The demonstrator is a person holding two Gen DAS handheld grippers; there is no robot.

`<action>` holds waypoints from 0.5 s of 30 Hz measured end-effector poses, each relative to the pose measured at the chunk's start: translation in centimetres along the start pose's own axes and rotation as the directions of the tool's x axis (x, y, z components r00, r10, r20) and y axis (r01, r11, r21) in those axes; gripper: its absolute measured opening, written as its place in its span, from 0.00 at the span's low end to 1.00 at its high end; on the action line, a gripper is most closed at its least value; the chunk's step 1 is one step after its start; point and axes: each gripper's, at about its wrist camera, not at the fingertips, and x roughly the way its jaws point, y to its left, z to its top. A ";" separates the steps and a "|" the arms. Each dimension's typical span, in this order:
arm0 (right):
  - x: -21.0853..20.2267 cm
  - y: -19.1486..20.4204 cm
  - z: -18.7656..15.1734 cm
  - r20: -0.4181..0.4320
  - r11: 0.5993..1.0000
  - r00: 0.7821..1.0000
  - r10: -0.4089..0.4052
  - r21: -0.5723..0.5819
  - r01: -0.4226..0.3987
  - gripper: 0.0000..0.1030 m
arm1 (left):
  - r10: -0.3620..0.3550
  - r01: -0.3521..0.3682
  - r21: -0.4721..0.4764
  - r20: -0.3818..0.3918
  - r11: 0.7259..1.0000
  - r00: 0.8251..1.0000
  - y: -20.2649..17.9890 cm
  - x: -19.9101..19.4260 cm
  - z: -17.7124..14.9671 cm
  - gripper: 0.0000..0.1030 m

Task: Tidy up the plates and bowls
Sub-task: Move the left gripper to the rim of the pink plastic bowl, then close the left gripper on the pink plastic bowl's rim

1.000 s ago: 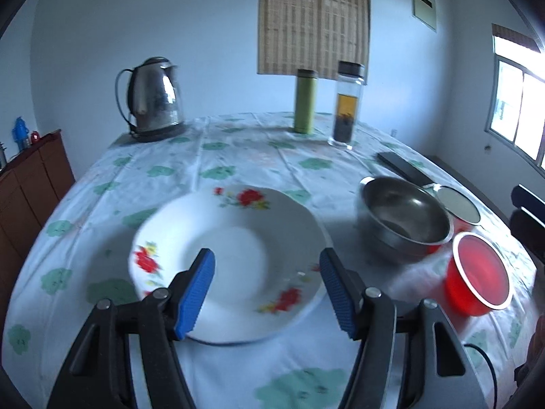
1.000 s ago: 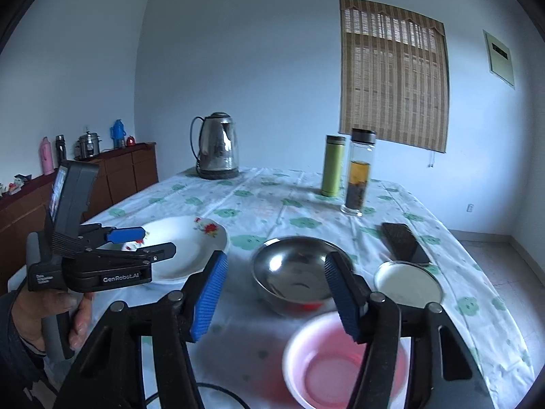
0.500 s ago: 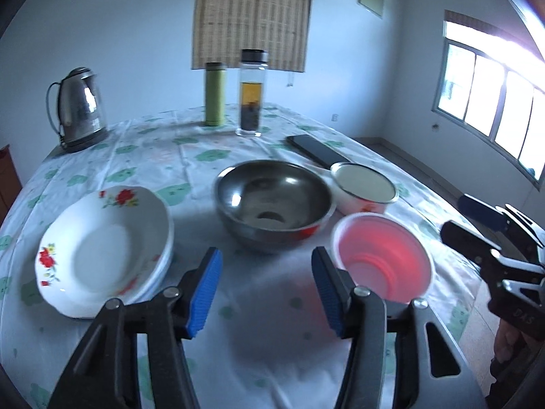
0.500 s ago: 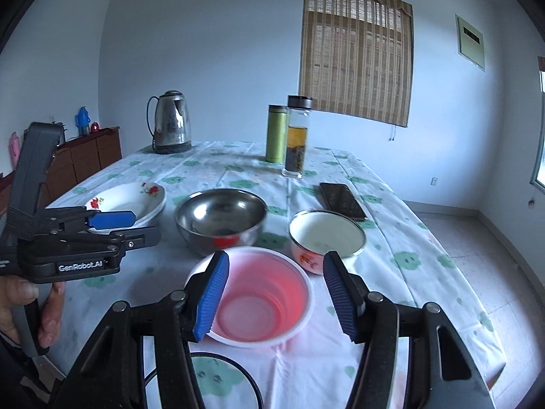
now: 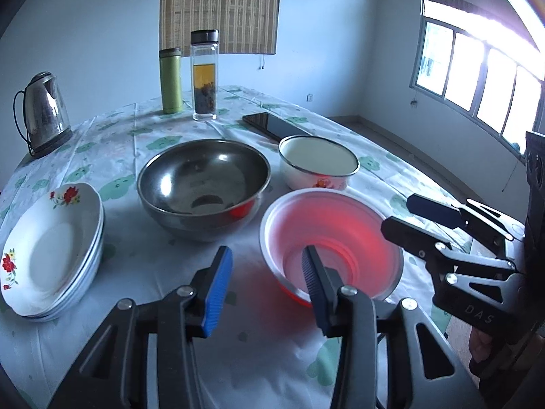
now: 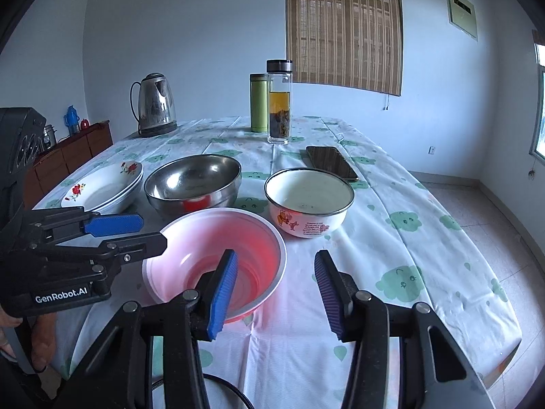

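Observation:
A pink plastic bowl (image 5: 340, 231) (image 6: 201, 248) sits near the table's front edge. Behind it stand a steel bowl (image 5: 201, 177) (image 6: 192, 179) and a white enamel bowl (image 5: 318, 160) (image 6: 308, 194). A stack of white floral plates (image 5: 44, 252) (image 6: 102, 189) lies at the left. My left gripper (image 5: 265, 272) is open, its right finger over the pink bowl's near rim, its left finger outside. My right gripper (image 6: 276, 283) is open, its left finger over the pink bowl's right rim. Each gripper shows in the other's view: the right (image 5: 419, 218), the left (image 6: 136, 231).
A kettle (image 5: 42, 112) (image 6: 155, 104), a green flask (image 5: 170, 80) (image 6: 259, 102), a glass tea bottle (image 5: 203, 75) (image 6: 279, 102) and a black phone (image 5: 272, 126) (image 6: 332, 163) stand further back on the floral tablecloth. A wooden sideboard (image 6: 68, 156) stands at the left wall.
My left gripper swung right from the plates to the pink bowl. My right gripper moved forward and left, closer to the pink bowl. Both stayed open.

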 end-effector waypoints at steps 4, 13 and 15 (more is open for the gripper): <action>0.8 -0.5 -0.3 -0.016 1.000 1.000 0.015 0.026 -0.015 0.43 | -0.008 0.008 0.002 -0.010 1.000 1.000 -0.3 0.6 0.0 0.41; 2.0 -0.7 -0.7 -0.035 0.998 0.999 0.041 0.051 -0.039 0.27 | -0.042 0.042 -0.002 -0.043 0.999 0.998 -0.6 2.0 -0.2 0.24; 2.0 -0.7 -0.7 -0.030 0.998 0.999 0.045 0.049 -0.044 0.25 | -0.045 0.045 0.001 -0.043 0.999 0.998 -0.7 2.1 -0.2 0.17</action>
